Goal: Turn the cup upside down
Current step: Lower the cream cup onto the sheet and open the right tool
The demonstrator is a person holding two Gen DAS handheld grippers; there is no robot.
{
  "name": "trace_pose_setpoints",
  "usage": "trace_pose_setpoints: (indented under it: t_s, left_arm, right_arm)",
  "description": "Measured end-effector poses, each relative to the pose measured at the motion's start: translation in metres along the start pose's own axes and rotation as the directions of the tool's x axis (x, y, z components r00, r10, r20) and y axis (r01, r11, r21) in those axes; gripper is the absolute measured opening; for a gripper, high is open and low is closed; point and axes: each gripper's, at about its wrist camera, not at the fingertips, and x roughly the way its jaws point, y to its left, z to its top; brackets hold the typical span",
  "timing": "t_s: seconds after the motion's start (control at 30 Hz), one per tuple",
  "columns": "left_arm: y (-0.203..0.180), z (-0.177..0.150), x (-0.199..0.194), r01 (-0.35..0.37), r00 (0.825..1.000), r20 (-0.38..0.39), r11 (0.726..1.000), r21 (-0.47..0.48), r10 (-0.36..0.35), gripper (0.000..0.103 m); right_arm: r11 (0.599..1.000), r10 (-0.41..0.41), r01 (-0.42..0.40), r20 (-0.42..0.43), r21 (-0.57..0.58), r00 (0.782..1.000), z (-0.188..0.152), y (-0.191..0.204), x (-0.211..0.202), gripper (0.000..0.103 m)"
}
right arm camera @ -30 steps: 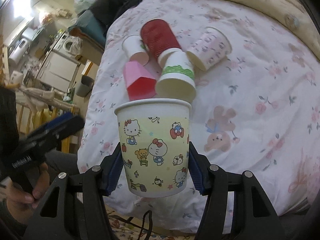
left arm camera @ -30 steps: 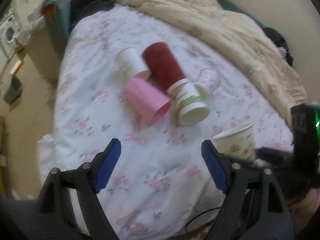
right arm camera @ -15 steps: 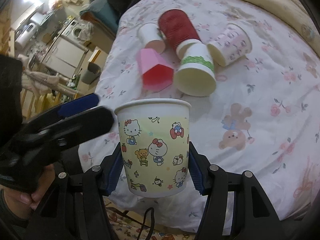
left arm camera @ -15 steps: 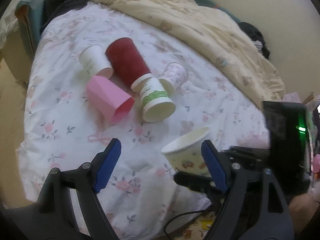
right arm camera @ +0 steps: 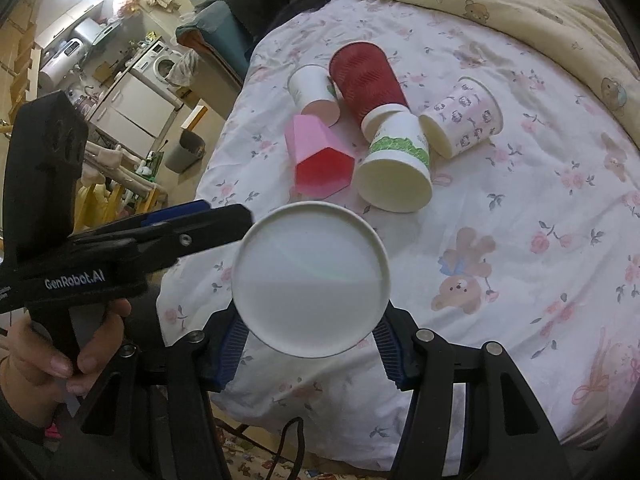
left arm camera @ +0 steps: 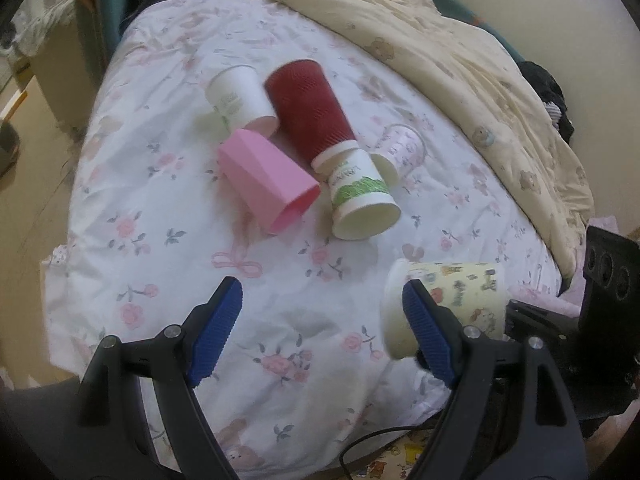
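A yellow cartoon-print paper cup [left arm camera: 460, 296] is held in my right gripper [right arm camera: 310, 344], which is shut on its sides. The cup is tipped so its open mouth [right arm camera: 312, 284] faces the right wrist camera; in the left wrist view it lies sideways above the bed's front edge. My left gripper [left arm camera: 320, 330] is open and empty, just left of the cup, its right finger [left arm camera: 424, 332] in front of the cup's rim. It also shows in the right wrist view [right arm camera: 168, 228], held by a hand.
Several other cups lie on their sides mid-bed: pink [left arm camera: 268, 184], red ribbed [left arm camera: 312, 108], white [left arm camera: 240, 96], green-banded [left arm camera: 360, 200], and pink-patterned [left arm camera: 404, 148]. A beige quilt [left arm camera: 460, 56] covers the far side. Floor and appliances [right arm camera: 132, 80] lie left of the bed.
The right gripper has rotated the cup from upright to lying on its side, mouth toward its camera. The left gripper has swung back toward the cups on the bed.
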Motion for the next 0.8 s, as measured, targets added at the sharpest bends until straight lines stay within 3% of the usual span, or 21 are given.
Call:
trace_pose_setpoints:
  t_s: [0.1,0.2,0.33,0.4,0.5,0.7,0.8]
  left_arm:
    - [0.015,-0.004,-0.012,-0.094,0.995,0.034,0.995,-0.016,0.094,0.080]
    - [0.034,-0.016,-0.022,-0.207,0.976,0.056,0.977,-0.053,0.210,0.080]
    - [0.052,-0.023,-0.027,-0.220,0.974,0.041,0.971,-0.091,0.225,0.080]
    - [0.059,-0.025,-0.028,-0.239,0.969,0.035,0.966,-0.103,0.243,0.094]
    - [0.064,-0.025,-0.032,-0.230,0.970,0.050,0.965,-0.127,0.238,0.095]
    - [0.067,-0.022,-0.030,-0.231,0.970,0.036,0.963,-0.141,0.238,0.098]
    - [0.068,-0.024,-0.030,-0.230,0.971,0.032,0.963,-0.141,0.236,0.103]
  right_arm:
    - [0.998,-0.064,0.064,0.008,-0.019,0.998,0.002,-0.001,-0.004,0.059]
    - [0.996,-0.088,0.086,-0.047,-0.038,0.995,0.009,-0.002,0.004,0.059]
    - [0.987,-0.142,0.129,-0.142,-0.095,0.980,0.025,0.003,0.031,0.059]
    - [0.982,-0.164,0.142,-0.194,-0.121,0.967,0.033,0.007,0.051,0.059]
    - [0.973,-0.200,0.163,-0.243,-0.162,0.949,0.043,0.015,0.079,0.059]
    - [0.931,-0.319,0.242,-0.286,-0.272,0.904,0.050,0.029,0.126,0.060]
    - [0.920,-0.340,0.254,-0.287,-0.297,0.896,0.050,0.032,0.134,0.063]
